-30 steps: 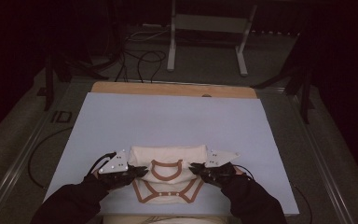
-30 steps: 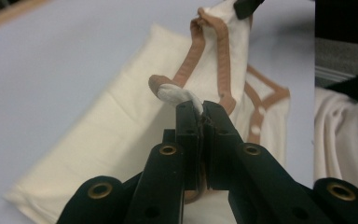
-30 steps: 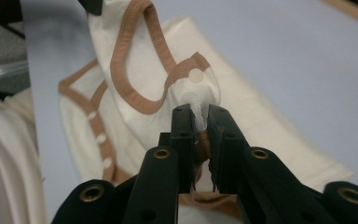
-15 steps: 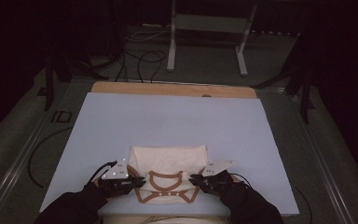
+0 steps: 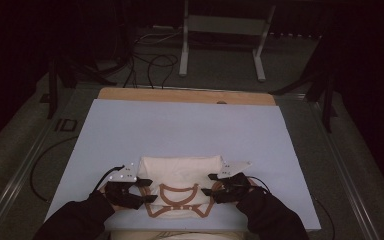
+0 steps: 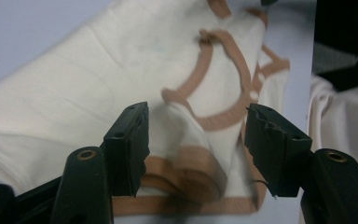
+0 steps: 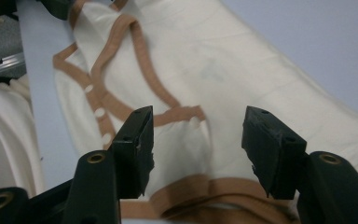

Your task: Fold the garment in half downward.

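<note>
Cream cloth with tan trim, the garment (image 5: pixel 179 185) lies folded at the tabletop's (image 5: pixel 180 130) near edge, both hand-held grippers, left (image 6: pixel 193 140) and right (image 7: pixel 196 144), spread empty over it; further folding probably remains.

My left gripper (image 5: pixel 142 191) and right gripper (image 5: pixel 213 186) sit low and near me, pointing inward at each other, jaws spread wide on both. My dark sleeves (image 5: pixel 75 220) trail back.
</note>
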The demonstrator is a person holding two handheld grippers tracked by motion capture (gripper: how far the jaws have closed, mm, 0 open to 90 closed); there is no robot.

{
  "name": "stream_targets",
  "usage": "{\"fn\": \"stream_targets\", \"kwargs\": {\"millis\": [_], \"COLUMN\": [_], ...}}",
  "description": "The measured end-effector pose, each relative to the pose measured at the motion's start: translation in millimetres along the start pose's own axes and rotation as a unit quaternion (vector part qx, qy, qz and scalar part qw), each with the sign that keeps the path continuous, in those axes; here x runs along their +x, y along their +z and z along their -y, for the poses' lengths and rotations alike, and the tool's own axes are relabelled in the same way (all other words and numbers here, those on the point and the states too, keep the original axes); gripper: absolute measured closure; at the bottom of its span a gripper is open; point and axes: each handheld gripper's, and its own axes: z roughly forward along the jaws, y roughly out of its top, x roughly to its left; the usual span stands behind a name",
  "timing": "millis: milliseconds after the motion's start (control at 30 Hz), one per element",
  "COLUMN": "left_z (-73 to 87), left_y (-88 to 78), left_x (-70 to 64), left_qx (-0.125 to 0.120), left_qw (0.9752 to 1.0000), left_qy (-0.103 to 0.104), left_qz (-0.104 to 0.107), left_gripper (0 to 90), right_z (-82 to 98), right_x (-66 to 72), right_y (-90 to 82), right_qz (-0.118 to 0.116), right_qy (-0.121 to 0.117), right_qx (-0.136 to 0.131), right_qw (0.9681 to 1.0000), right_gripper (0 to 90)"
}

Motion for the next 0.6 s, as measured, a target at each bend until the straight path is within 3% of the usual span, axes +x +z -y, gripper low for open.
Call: {"fn": "stream_targets", "kwargs": {"millis": [67,233,467,600], "left_z": [-3.8,-8.7,-7.4,-6.2], "left_y": [0.9,12.7,27.8,32.1], "left_x": [1.2,6.3,10.9,12.6], "left_qx": [0.002,0.026,0.071,0.083], "left_qw": [1.0,0.9995,0.997,0.996], "left_qy": [-0.003,-0.015,-0.022,-0.031], "left_qz": [0.009,0.007,-0.017,-0.012], "left_gripper": [43.6,52.9,69.2,77.1], "right_z": [-3.6,-10.1,-2.8,3.3], "right_x": [-3.0,-8.0,-9.1,-13.9], "right_y": [-0.1,10.1,33.5,38.2], "right_qz": [0.004,-0.009,-0.03,-0.035], "right_qy": [-0.002,-0.002,0.008,0.025], "right_qx": [-0.003,0.004,0.042,0.056], "right_qw": [1.0,1.0,0.9986,0.9975], "right_gripper": [48.0,56.8,66.5,66.7]}}
